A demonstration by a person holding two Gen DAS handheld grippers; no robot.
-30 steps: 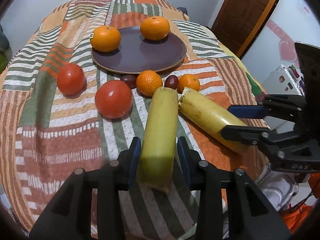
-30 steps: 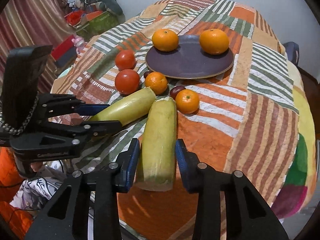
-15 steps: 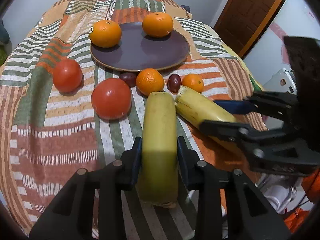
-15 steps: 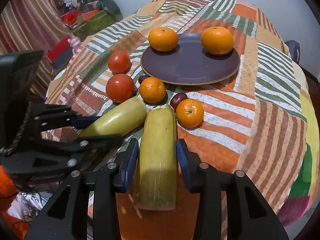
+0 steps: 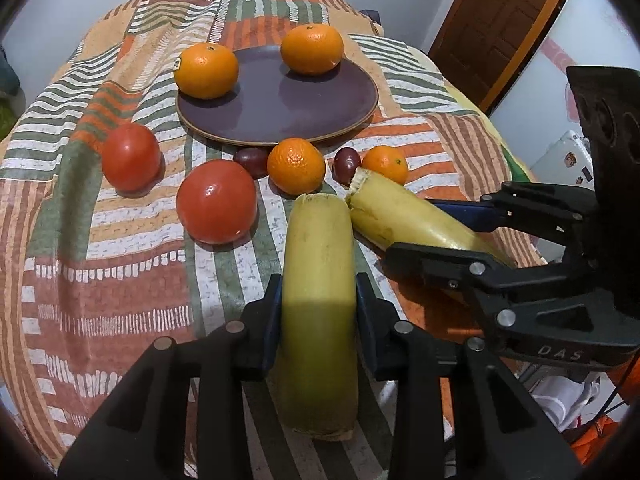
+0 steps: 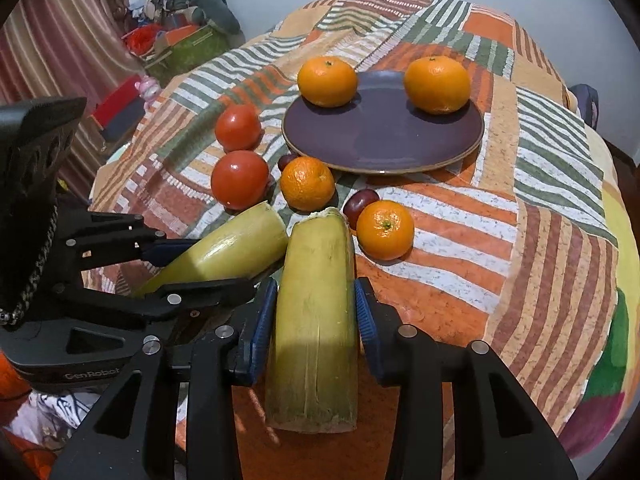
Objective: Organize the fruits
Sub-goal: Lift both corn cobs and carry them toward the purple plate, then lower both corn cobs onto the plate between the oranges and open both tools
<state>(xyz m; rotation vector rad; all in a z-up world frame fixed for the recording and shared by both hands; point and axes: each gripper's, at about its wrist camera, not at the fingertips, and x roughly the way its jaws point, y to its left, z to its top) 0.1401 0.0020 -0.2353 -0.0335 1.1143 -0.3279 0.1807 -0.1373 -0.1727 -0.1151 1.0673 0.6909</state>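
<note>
Yellow-green stalk pieces sit pinched, one in the left gripper (image 5: 318,304), one in the right gripper (image 6: 316,316), tips meeting just short of the plate (image 5: 276,120), likely being lined up.

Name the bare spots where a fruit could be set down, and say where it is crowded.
Free: the middle of the purple plate between its two oranges, and cloth right of the small orange. Crowded: the strip between plate and cut stalks, packed with tomatoes.

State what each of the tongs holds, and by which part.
Left tongs: one yellow-green stalk piece, gripped mid-length. Right tongs: the other stalk piece, also mid-length.
</note>
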